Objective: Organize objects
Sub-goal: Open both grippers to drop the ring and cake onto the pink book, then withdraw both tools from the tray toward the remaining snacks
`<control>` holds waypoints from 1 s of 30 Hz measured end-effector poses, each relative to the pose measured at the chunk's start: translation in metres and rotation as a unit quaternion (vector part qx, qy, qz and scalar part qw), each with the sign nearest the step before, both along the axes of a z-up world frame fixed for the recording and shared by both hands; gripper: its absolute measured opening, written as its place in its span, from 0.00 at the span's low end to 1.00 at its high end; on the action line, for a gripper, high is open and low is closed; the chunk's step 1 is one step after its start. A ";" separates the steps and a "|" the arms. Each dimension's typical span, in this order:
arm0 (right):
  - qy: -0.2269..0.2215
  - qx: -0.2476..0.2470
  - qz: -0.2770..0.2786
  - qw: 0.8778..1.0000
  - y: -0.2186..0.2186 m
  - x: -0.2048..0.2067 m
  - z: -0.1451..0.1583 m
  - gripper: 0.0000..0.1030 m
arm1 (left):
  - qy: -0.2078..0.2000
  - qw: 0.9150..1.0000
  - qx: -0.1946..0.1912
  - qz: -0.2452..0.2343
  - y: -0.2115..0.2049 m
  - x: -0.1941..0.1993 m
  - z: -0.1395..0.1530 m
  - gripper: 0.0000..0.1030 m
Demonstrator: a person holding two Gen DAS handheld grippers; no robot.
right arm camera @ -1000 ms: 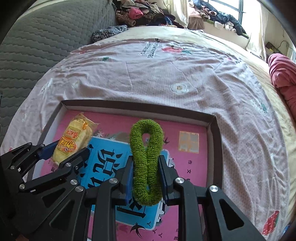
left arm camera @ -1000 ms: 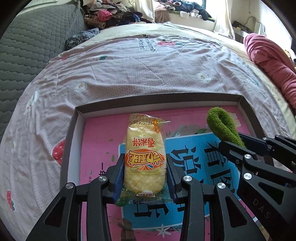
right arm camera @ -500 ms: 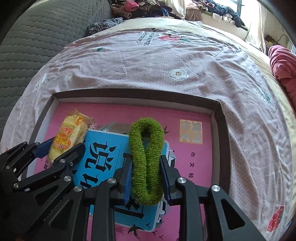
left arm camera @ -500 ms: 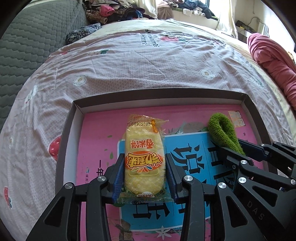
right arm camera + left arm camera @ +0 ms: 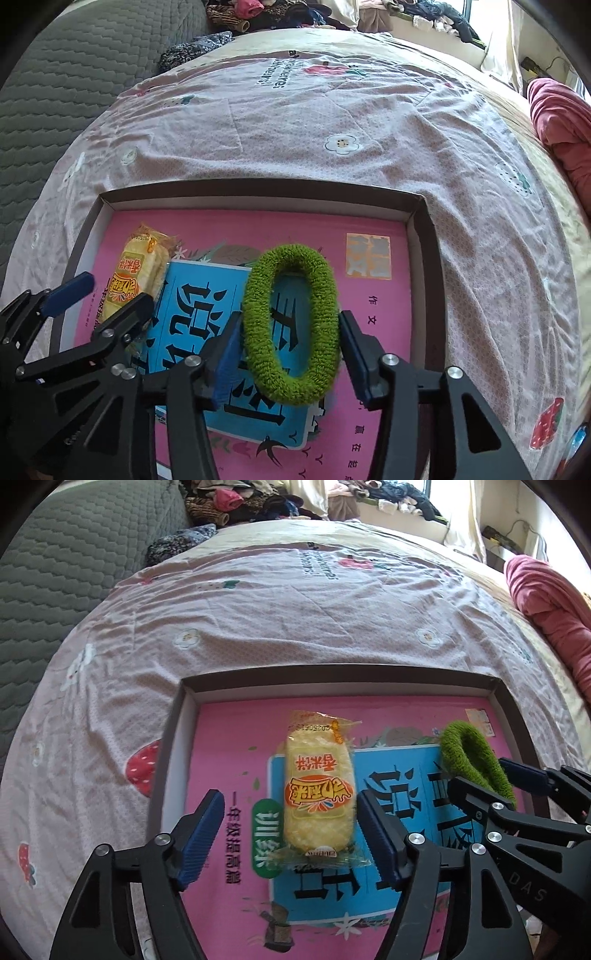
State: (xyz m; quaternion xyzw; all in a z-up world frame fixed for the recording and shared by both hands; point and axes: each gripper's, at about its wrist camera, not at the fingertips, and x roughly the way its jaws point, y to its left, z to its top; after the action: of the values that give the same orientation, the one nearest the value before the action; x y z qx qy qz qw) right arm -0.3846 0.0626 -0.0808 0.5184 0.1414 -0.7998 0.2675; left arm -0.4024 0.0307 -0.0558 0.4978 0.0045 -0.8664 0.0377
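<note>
Letting go in the box point(image 5: 173, 746)

My left gripper point(image 5: 290, 834) is opening around the snack pack point(image 5: 317, 794); my right gripper point(image 5: 290, 354) is opening around the green ring point(image 5: 291, 325). Both point away from me.

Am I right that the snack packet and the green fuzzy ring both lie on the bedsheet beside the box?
Not beside it. The snack packet and the green fuzzy ring both lie inside the box, on the pink book in it. The right wrist view shows both within its walls.
</note>
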 end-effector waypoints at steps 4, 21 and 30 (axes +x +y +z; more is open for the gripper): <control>0.005 0.009 -0.001 1.000 0.000 0.002 0.001 0.60 | 0.006 1.000 -0.005 0.004 -0.007 0.008 0.006 0.73; 0.024 -0.004 0.010 1.000 0.012 0.028 0.040 0.61 | 0.035 0.999 -0.004 0.017 -0.018 0.041 0.051 0.76; 0.044 -0.020 0.010 0.999 0.033 0.061 0.089 0.70 | 0.042 0.999 -0.010 0.020 -0.015 0.082 0.080 0.78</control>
State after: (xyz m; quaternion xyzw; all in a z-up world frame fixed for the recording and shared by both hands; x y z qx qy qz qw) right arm -0.3231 0.0959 0.0083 0.4758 0.1419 -0.8218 0.2797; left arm -0.3203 0.0154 0.0238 0.4604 0.0076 -0.8857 0.0595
